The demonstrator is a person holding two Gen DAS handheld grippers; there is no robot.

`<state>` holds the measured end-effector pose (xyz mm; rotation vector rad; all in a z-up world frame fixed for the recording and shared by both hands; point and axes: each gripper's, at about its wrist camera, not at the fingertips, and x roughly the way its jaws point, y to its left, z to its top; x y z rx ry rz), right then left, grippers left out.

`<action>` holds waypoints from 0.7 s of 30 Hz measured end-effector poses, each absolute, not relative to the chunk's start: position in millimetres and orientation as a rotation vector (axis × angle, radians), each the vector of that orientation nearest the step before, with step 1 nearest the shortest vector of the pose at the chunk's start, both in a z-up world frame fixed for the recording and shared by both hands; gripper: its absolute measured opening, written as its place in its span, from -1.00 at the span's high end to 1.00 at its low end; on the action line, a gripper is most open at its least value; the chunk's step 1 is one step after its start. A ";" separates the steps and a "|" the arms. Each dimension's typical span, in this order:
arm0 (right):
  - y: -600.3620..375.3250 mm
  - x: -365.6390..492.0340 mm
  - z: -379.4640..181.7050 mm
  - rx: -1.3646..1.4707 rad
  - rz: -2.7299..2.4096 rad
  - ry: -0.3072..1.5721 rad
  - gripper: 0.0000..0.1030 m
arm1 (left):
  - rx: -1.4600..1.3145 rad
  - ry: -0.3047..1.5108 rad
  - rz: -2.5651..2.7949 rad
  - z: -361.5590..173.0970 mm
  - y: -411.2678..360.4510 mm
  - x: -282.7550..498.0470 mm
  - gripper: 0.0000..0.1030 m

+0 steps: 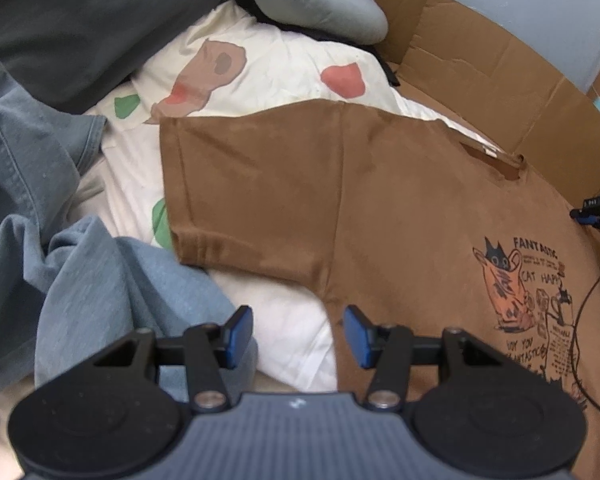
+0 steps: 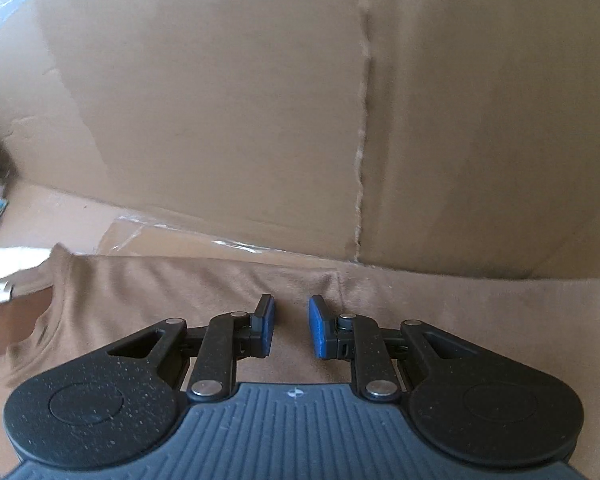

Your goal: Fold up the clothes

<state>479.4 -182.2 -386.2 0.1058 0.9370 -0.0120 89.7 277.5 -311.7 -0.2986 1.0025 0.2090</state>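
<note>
Cardboard (image 1: 480, 76) walls stand behind a bed covered by one white quilt (image 1: 268, 72) printed with red, green and brown patches. One brown T-shirt (image 1: 300, 200) lies spread flat, front up, partly on the quilt and partly on the cardboard; a cat print with lettering sits on its chest. Left of the shirt lie two blue-grey garments (image 1: 40, 184), one lighter than the other and both crumpled; beyond the shirt, by the cardboard, a grey sleeve (image 1: 320, 4) rests on something dark.

Two grippers are in use. The left gripper (image 1: 298, 334) hovers over the shirt's near edge, under the sleeve, with its blue pads spread and nothing between them. The right gripper (image 2: 291, 326) sits low over the shirt's shoulder, right of the neckline (image 2: 40, 320) and close to the cardboard wall (image 2: 260, 100). Its pads stand narrowly apart and pinch no cloth.
</note>
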 end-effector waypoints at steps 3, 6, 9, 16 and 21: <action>-184.0 483.6 -390.5 0.116 -0.031 0.930 0.51 | -0.286 1.013 0.211 -310.0 276.7 87.4 -0.04; -184.4 487.8 -391.7 0.117 -0.037 0.922 0.51 | -0.281 1.023 0.220 -309.3 277.7 84.7 -0.04; -184.0 496.5 -387.5 0.133 -0.034 0.930 0.51 | -0.283 1.033 0.227 -308.3 277.6 84.1 -0.04; -187.8 489.1 -359.9 0.122 0.010 0.956 0.46 | -0.286 1.053 0.228 -300.6 269.5 79.4 -0.05; -199.7 474.1 -321.1 0.151 0.090 0.991 0.30 | -0.301 1.053 0.235 -286.2 258.8 67.4 -0.15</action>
